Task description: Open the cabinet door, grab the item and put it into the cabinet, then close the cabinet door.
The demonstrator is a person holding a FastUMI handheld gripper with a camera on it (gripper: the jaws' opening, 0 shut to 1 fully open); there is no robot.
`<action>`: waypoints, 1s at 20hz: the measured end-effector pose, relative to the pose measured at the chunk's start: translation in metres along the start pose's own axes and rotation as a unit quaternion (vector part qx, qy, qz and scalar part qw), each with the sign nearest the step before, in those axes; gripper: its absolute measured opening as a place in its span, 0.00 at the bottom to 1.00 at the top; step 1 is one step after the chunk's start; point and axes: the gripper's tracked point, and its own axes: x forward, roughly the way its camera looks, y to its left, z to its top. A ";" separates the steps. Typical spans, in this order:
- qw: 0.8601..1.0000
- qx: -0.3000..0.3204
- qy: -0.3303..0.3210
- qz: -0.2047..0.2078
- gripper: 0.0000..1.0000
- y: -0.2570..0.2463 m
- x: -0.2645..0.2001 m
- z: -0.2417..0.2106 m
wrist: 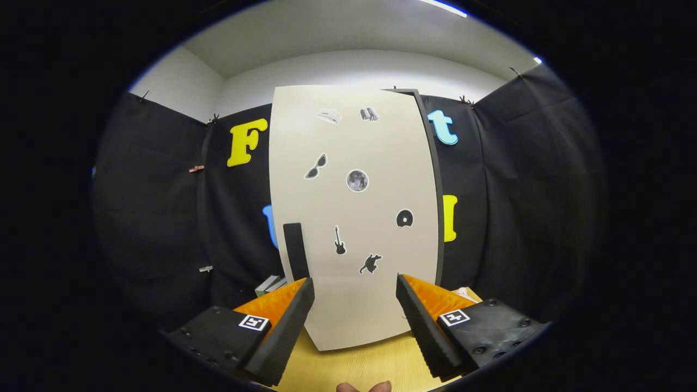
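Observation:
A tall cabinet stands on the wooden table [354, 366] just ahead of me. Its pale door [375, 147] carries several small stickers. A black vertical handle [295, 249] sits low on the door's left side, right above my left fingertip. The cabinet's dark side edge [434, 169] shows along the right. The door lies flat against the cabinet front as far as I can tell. My gripper [355, 283] is open, with the door's lower part showing between its fingers and nothing held. The item for the cabinet I cannot pick out for sure.
A small stack of books [270, 284] lies left of the cabinet, behind my left finger. Something pale [466, 294] peeks out behind the right finger. A person's fingertips [364, 387] show at the near table edge. Black cloth walls close in on both sides.

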 end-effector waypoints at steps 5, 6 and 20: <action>1.000 0.001 0.002 0.001 0.97 0.001 0.000 -0.001; 1.000 0.002 0.000 0.002 0.97 0.001 0.001 0.001; 1.000 -0.013 -0.010 -0.004 0.97 -0.002 -0.004 0.005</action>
